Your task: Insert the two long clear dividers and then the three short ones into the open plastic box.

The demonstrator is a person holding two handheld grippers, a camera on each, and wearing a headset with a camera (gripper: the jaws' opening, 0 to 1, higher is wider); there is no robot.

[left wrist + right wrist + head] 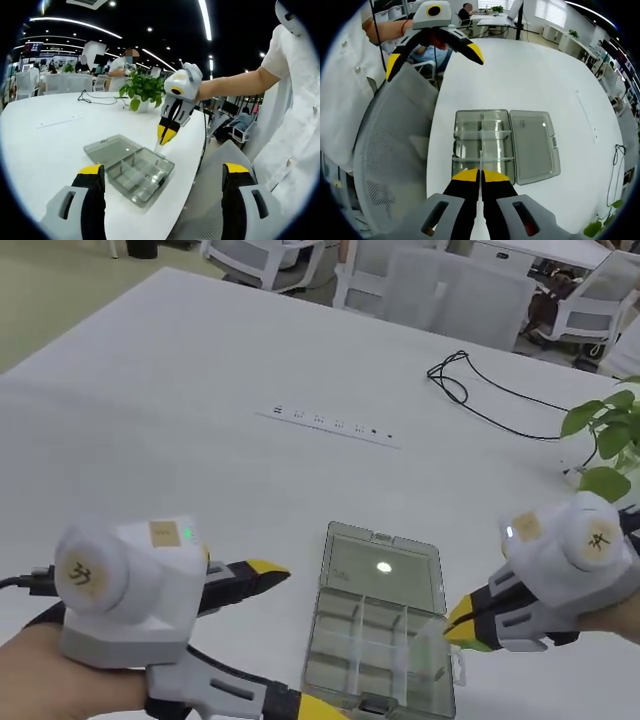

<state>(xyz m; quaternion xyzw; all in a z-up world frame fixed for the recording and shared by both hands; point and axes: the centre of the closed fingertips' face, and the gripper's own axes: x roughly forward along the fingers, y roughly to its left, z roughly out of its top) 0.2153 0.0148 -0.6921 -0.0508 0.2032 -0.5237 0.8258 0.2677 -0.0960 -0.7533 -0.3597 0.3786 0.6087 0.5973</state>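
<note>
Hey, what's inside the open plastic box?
Clear dividers stand inside the box, splitting it into compartments. Their count is hard to tell through clear plastic, and the right gripper hides part of the near edge.

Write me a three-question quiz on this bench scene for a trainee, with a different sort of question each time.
1. True or false: the left tool has its jaws spread wide apart.
2. Pick one. The lid of the box is:
A) shut over the compartments
B) folded back and lying flat on the table
C) gripped in a tool and lifted off the bench
3. Fill in the missing word, open or shut: the right tool has its yellow tips ____.

Key: 1 true; 2 B; 3 shut.
</note>
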